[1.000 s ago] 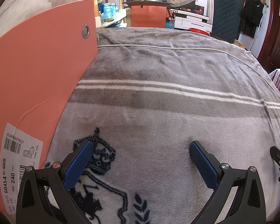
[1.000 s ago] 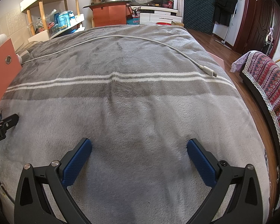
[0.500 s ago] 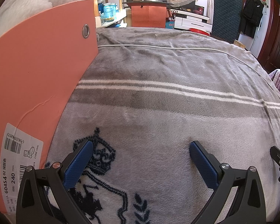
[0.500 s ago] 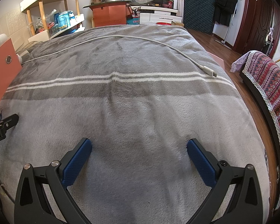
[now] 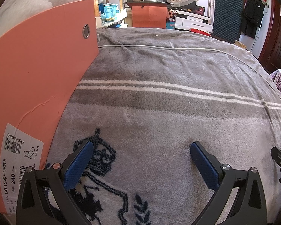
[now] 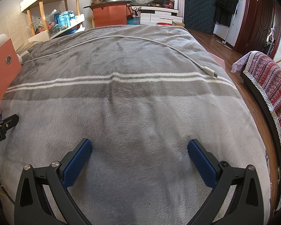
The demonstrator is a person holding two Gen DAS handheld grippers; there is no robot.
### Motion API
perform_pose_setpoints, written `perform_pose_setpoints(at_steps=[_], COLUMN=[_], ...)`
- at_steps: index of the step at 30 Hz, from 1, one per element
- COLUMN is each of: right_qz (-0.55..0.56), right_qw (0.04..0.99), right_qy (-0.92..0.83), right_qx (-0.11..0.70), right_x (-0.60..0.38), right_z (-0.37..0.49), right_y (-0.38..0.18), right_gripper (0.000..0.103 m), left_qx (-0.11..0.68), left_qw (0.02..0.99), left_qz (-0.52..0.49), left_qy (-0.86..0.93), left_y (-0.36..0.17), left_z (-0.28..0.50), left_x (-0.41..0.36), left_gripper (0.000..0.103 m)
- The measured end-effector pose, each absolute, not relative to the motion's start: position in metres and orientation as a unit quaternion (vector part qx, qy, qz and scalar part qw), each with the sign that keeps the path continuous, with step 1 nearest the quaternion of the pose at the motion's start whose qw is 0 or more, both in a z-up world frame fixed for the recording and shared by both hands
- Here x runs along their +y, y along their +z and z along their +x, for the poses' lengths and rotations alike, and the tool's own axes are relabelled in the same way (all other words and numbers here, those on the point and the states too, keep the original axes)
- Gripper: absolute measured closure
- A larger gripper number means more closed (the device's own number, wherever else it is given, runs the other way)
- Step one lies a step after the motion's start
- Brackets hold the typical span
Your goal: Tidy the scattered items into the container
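Observation:
An orange cardboard shoe box (image 5: 37,78) stands on the bed at the left, with a white barcode label; its edge also shows in the right wrist view (image 6: 1,71). A white charging cable (image 6: 121,37) lies in an arc across the far part of the grey blanket, its plug (image 6: 209,71) at the right. It also shows in the left wrist view (image 5: 159,46). My left gripper (image 5: 140,159) is open and empty, low over the blanket next to the box. My right gripper (image 6: 139,157) is open and empty over bare blanket.
The grey striped blanket (image 6: 140,103) covers the bed; its right edge drops to a wooden floor (image 6: 224,52). A patterned bench (image 6: 271,90) stands at the right. Shelves (image 6: 52,18) and an orange cabinet (image 6: 110,13) stand beyond the bed. A white plush mass (image 5: 28,0) rises behind the box.

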State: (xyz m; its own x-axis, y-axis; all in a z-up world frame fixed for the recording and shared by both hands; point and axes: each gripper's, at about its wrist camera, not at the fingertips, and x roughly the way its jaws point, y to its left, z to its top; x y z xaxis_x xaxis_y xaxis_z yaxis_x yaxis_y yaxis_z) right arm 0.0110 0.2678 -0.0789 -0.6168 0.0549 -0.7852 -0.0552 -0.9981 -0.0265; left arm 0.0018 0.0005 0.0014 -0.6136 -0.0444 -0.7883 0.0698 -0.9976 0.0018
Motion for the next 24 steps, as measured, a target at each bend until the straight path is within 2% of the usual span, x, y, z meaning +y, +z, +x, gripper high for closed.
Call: perform_pose_setpoints(at_steps=[8,10,12,14,16,18,19,22,24], right_qz=[-0.445,-0.462,-0.483,-0.47,-0.447,-0.419,-0.406,-0.377,-0.36], right_qw=[0.036,0.044,0.04,0.031,0.042,0.049,0.05,0.031,-0.017], right_qy=[0.895,0.886,0.875,0.881,0.892,0.903,0.908,0.908,0.905], right_qx=[0.01,0.019,0.027,0.042,0.05,0.075,0.095,0.18,0.227], right_x=[0.269,0.269,0.269,0.269,0.271,0.275,0.277,0.273,0.254], right_z=[0.005,0.0,-0.005,-0.003,0.004,0.017,0.025,0.043,0.047], right_y=[-0.08,-0.075,-0.069,-0.056,-0.035,-0.007,0.007,0.054,0.084], right_gripper=[0.0,0.0,0.001,0.001,0.001,0.001,0.001,0.001,0.001], left_qx=[0.007,0.018,0.045,0.069,0.073,0.049,0.036,-0.001,-0.036], left_qw=[0.037,0.032,-0.015,-0.082,-0.138,-0.175,-0.183,-0.186,-0.155], left_qz=[0.432,0.472,0.525,0.537,0.506,0.443,0.443,0.429,0.401], left_qy=[-0.901,-0.881,-0.85,-0.837,-0.848,-0.878,-0.877,-0.884,-0.902], left_y=[0.003,0.007,0.02,0.052,0.105,0.169,0.196,0.288,0.323], left_z=[-0.006,-0.013,-0.012,-0.003,0.013,0.035,0.033,0.024,0.026], left_x=[0.003,0.008,0.019,0.04,0.059,0.069,0.068,0.024,-0.023], left_gripper=[0.0,0.0,0.0,0.0,0.0,0.0,0.0,0.0,0.0])
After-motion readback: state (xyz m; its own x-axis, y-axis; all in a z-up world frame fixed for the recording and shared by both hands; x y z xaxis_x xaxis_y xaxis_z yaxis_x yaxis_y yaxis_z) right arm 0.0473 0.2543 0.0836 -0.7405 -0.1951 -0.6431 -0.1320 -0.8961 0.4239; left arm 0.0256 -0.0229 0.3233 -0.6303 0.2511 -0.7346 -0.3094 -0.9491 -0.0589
